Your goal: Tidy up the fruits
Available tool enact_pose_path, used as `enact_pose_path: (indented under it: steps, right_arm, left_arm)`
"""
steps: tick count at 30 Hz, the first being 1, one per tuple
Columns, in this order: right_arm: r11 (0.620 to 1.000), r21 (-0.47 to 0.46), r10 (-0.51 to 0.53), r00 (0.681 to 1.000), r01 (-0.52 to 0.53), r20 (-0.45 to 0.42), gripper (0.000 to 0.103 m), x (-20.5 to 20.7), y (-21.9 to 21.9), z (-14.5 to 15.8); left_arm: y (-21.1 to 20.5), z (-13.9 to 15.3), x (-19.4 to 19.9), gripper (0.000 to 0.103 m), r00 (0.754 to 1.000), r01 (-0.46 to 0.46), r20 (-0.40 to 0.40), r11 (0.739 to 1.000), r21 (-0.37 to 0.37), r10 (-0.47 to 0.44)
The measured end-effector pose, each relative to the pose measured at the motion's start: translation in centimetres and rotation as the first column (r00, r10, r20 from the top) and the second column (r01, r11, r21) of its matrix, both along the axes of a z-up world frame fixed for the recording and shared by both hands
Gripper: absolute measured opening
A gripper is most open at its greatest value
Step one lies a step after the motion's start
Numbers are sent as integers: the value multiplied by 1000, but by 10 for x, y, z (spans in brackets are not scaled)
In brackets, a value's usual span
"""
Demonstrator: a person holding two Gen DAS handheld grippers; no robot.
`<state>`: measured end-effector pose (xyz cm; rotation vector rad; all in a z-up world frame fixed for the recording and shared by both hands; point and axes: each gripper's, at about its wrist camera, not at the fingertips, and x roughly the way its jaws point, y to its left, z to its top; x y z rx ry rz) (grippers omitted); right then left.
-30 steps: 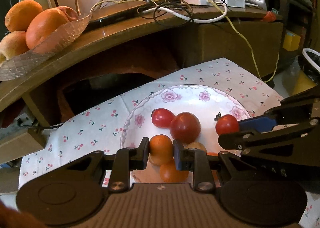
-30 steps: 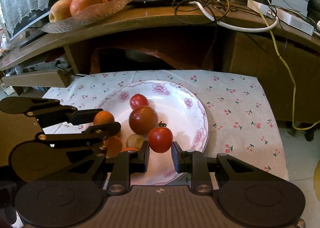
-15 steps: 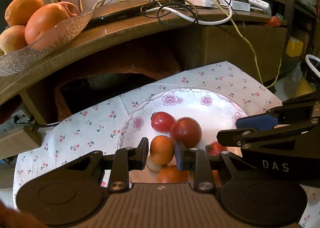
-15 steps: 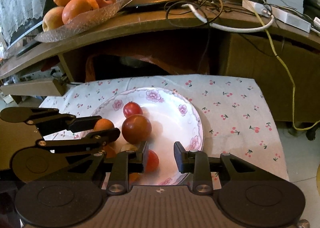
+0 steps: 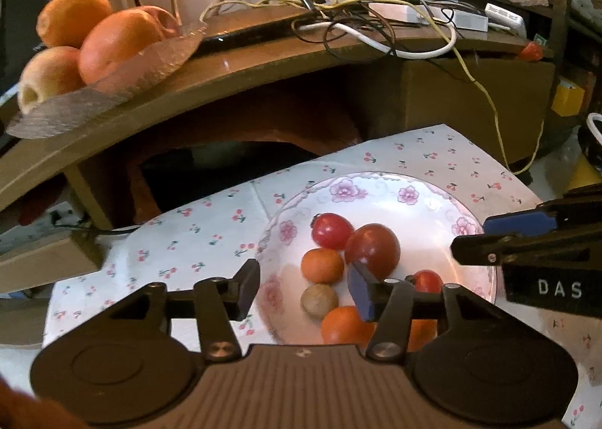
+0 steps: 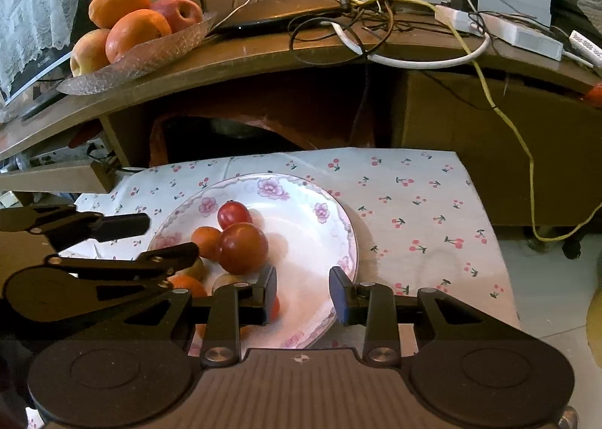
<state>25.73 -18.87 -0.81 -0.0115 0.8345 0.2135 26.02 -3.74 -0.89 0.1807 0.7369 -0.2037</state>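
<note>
A white flowered plate [image 5: 376, 178] [image 6: 350, 237] lies on a cherry-print cloth. It holds a large dark red tomato [image 5: 372, 250] [image 6: 242, 248], a smaller red tomato [image 5: 331, 230] [image 6: 234, 213], a small orange [image 5: 322, 265] [image 6: 206, 241], a brown round fruit [image 5: 319, 300] and another orange [image 5: 344, 325]. My left gripper [image 5: 304, 291] [image 6: 171, 237] hovers over the plate's left side with its jaws opening. The small orange and the brown fruit lie loose between the fingers, untouched by the pads. My right gripper [image 6: 304, 295] [image 5: 470, 235] stands open over bare plate. A stemmed red tomato [image 5: 427, 280] [image 6: 275, 306] rests beside its left finger.
A curved wooden shelf [image 6: 263, 56] overhangs the back of the cloth [image 6: 414, 210]. On it stand a glass dish [image 6: 150, 52] of oranges and apples and a tangle of cables [image 6: 357, 15]. The cloth's right edge drops to the floor.
The left jaws have spread and let the small orange down onto the plate. The right jaws have let go of the stemmed red tomato, which now lies beside the left finger.
</note>
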Motion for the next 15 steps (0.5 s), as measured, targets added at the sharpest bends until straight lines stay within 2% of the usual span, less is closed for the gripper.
enact_pose_path:
  steps: [1, 15]
  right_arm:
    - [1000, -1, -2, 1000, 2, 4, 34, -3, 0, 2]
    - [1000, -14, 20, 999, -20, 46, 39, -86, 12, 28]
  left_arm:
    - [2, 2, -4, 65, 1000, -6, 4, 1000, 3, 6]
    - [17, 25, -94, 87, 993, -104, 48, 995, -1, 104]
